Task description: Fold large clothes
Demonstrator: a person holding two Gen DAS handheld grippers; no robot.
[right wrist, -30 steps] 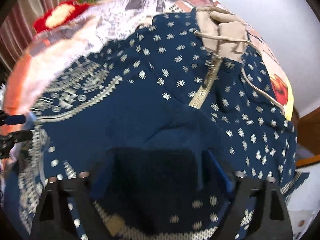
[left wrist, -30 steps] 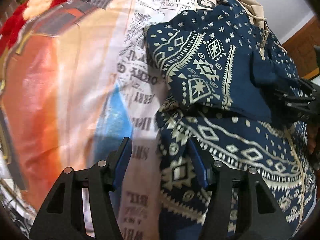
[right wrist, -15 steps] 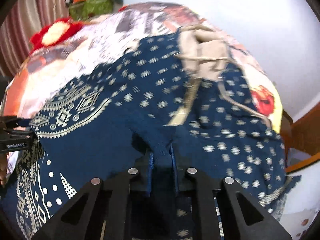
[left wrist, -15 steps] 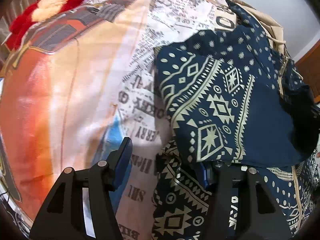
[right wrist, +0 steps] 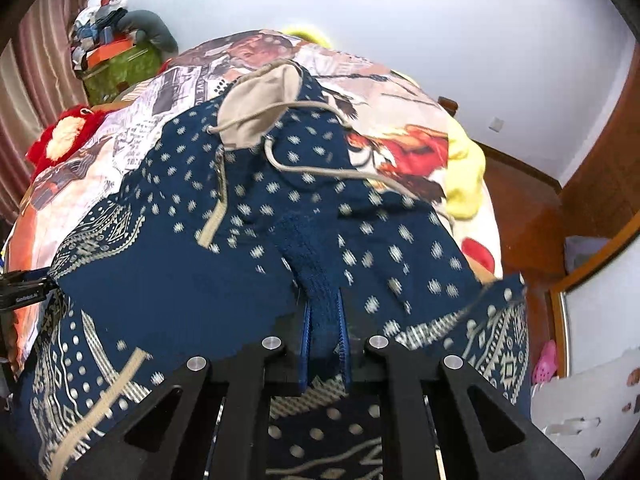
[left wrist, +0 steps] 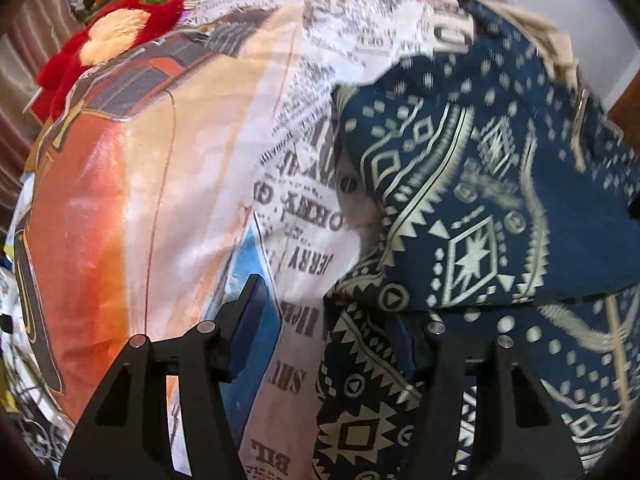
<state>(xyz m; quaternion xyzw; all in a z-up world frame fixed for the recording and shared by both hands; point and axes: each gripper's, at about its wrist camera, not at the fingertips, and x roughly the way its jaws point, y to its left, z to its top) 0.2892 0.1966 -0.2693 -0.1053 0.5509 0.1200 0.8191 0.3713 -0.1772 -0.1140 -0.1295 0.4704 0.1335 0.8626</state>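
Observation:
A navy hooded jacket (right wrist: pixel 168 280) with cream geometric print, a beige-lined hood (right wrist: pixel 256 116) and a zip lies on the bed. In the left wrist view the jacket (left wrist: pixel 480 208) fills the right half, one part folded over another. My right gripper (right wrist: pixel 324 320) is shut on a ribbed navy cuff (right wrist: pixel 312 256) of the jacket and lifts it above the body. My left gripper (left wrist: pixel 332 312) is open, its right finger over the jacket's left edge, its left finger over the bedsheet. The left gripper also shows at the left edge of the right wrist view (right wrist: pixel 24 292).
The bed carries a printed newspaper-and-orange sheet (left wrist: pixel 132 184). A red plush toy (left wrist: pixel 112 40) lies at the far left. A yellow cloth (right wrist: pixel 464 176) lies at the bed's right edge. A wooden floor and wardrobe (right wrist: pixel 600 152) are to the right.
My right gripper closed on the navy cuff and lifted it back and upward. My left gripper stayed open and shifted slightly along the jacket's left edge.

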